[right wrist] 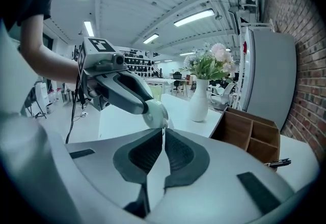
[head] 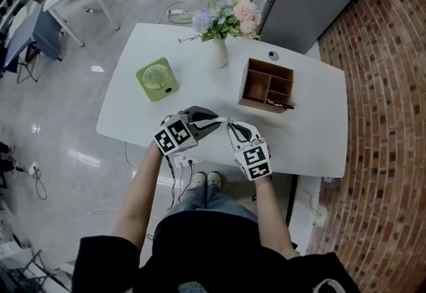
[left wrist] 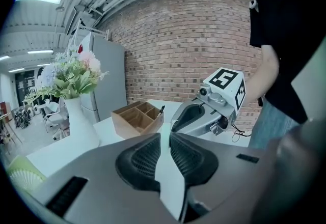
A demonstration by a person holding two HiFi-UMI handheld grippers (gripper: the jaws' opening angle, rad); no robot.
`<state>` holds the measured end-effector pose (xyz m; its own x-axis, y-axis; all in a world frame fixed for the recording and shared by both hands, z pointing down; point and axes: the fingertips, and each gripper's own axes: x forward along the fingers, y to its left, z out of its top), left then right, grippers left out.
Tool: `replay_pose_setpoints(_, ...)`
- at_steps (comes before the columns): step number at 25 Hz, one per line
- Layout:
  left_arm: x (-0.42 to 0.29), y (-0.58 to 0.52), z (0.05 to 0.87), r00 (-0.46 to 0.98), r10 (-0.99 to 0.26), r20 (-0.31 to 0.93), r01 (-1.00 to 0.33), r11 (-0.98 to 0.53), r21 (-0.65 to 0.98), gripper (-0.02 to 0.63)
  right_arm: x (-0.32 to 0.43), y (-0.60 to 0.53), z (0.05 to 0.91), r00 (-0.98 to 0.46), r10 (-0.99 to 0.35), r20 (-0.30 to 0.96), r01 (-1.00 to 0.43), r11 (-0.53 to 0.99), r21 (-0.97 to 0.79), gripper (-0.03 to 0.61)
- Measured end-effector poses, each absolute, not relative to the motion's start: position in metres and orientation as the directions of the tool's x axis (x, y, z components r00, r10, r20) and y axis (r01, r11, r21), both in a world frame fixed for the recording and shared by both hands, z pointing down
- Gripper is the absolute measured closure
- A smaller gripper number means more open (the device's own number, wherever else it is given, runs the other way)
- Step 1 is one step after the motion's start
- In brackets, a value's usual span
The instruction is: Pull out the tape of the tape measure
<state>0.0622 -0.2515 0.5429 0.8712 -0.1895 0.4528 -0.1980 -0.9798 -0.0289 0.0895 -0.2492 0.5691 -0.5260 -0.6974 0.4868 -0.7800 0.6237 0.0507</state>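
Both grippers hang close together over the front edge of the white table [head: 313, 138]. My left gripper [head: 210, 123] is shut on a small white tape measure [right wrist: 155, 114]; in the left gripper view its case [left wrist: 170, 177] fills the gap between the dark pads. My right gripper [head: 232, 129] faces it from the right, tips almost touching the case. In the right gripper view the pads [right wrist: 178, 154] stand nearly together, pinching the tape's small white end [right wrist: 163, 131] at their tips. Hardly any tape shows between case and pads.
A green desk fan [head: 157, 78] lies at the table's left. A white vase of flowers [head: 218, 52] stands at the back middle. A wooden organiser [head: 266, 84] with a pen sits at the right. A brick wall [head: 386, 118] runs along the right side.
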Motion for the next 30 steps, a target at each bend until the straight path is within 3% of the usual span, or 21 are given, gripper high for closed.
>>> replay_pose_setpoints(9, 0.054, -0.244, 0.545, 0.867, -0.187, 0.462, -0.194, -0.98, -0.033, 0.543, 0.094, -0.24, 0.566, -0.457, -0.731, 0.506, -0.769, 0.611, 0.188, 0.574)
replay_pose_setpoints(30, 0.001, -0.25, 0.568, 0.803, -0.251, 0.541, -0.276, -0.961, -0.036, 0.543, 0.194, -0.229, 0.569, -0.21, -0.84, 0.501, -0.812, 0.435, 0.388, 0.574)
